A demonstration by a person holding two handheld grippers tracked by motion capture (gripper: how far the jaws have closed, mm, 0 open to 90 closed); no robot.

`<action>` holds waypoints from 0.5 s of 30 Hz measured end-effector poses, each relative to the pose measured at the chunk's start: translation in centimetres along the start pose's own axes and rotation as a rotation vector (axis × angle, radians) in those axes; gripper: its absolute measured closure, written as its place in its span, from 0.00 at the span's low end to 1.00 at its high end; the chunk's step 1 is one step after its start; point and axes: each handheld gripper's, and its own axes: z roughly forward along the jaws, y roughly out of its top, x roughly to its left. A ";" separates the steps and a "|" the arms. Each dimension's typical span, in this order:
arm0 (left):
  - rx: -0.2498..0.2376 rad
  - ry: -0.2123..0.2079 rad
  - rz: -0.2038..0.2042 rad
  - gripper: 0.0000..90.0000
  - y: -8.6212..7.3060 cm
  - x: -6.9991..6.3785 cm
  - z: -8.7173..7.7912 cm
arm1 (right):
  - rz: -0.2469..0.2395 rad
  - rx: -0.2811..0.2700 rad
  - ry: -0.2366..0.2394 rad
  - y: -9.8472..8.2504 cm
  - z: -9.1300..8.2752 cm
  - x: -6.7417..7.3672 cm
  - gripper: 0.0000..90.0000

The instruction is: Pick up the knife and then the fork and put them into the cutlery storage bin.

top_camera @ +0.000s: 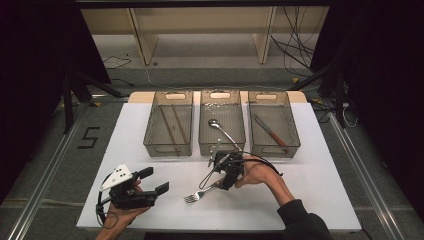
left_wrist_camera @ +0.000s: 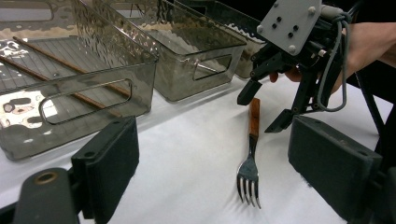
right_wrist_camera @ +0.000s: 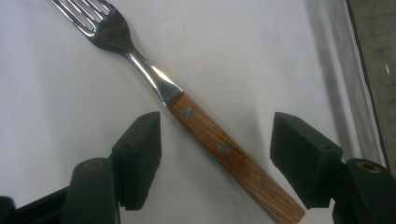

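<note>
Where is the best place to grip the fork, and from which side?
Grip the fork at its wooden handle, from above, jaws across its narrow sides. It lies flat on the table, and the right gripper already straddles the handle.

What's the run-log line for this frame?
right gripper: open, astride fork handle | fork: flat on table | left gripper: open, idle

Black two-jaw tongs (top_camera: 154, 180) with grey screw-dotted three-cornered plate (left_wrist_camera: 290, 22), looping grey cable (left_wrist_camera: 332, 74), dark sleeve (top_camera: 304, 223).
</note>
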 end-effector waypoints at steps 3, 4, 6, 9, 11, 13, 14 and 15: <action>0.000 0.000 0.000 0.18 0.0 0.0 0.0 | 0.006 0.012 0.001 0.0 0.1 0.0 0.42; -0.001 0.000 -0.001 0.18 0.0 0.0 0.0 | 0.006 0.010 0.001 0.0 0.2 0.1 0.43; 0.000 0.000 0.000 0.18 0.0 0.0 0.0 | -0.002 0.017 0.002 0.1 0.3 0.2 0.45; 0.000 0.000 0.000 0.18 0.0 0.0 0.0 | -0.024 0.025 0.005 0.2 0.5 0.2 0.48; 0.000 0.000 0.000 0.18 0.0 0.0 0.0 | -0.020 0.027 0.005 0.2 0.7 0.3 0.49; 0.000 -0.001 0.000 0.18 0.0 0.0 0.0 | -0.022 0.037 0.009 0.3 0.8 0.3 0.51; 0.000 -0.001 0.000 0.18 0.0 0.0 0.0 | -0.023 0.033 0.009 0.3 0.9 0.3 0.52; 0.000 -0.001 0.000 0.18 0.0 0.0 0.0 | -0.025 0.035 0.013 0.3 1.0 0.3 0.54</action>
